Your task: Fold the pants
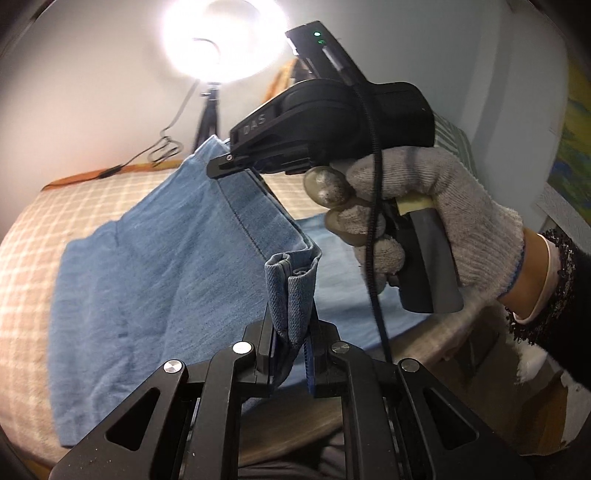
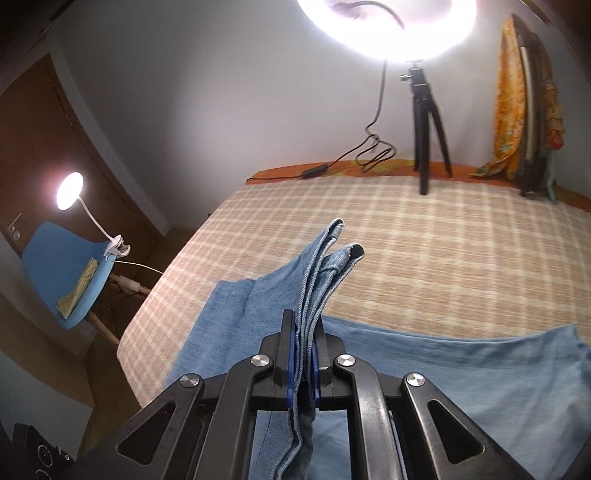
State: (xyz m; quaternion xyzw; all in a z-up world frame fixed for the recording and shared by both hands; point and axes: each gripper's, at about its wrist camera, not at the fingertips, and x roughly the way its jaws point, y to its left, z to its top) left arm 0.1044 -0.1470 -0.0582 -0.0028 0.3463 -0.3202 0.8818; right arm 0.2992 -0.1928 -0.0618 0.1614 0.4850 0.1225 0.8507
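Pants [image 1: 155, 258], light blue denim ones, are hanging partly lifted off the bed with the beige-and-white checked cover [image 1: 33, 236], and the rest of the fabric is draping down onto it. Going left to right in the left wrist view: the denim is spreading across the left side, then the black left gripper [image 1: 291, 347] is sitting bottom centre with its jaws clamped together on a folded hem, and just right of that the black right gripper [image 1: 236, 166] is pinching the same edge higher up. A hand in a grey knit glove [image 1: 424, 206] is gripping its handle on the far right.

In the right wrist view, a blue chair [image 2: 74, 273] with a white clip-on lamp [image 2: 70, 192] is standing off to the left beside the bed. In the middle, the right gripper [image 2: 304, 369] is squeezing several stacked denim layers, which are sticking up past its fingertips. Behind it a black tripod [image 2: 428, 122] is standing on the bed under a glowing ring light [image 2: 388, 26], and orange patterned fabric [image 2: 513, 99] is hanging at the far right wall.
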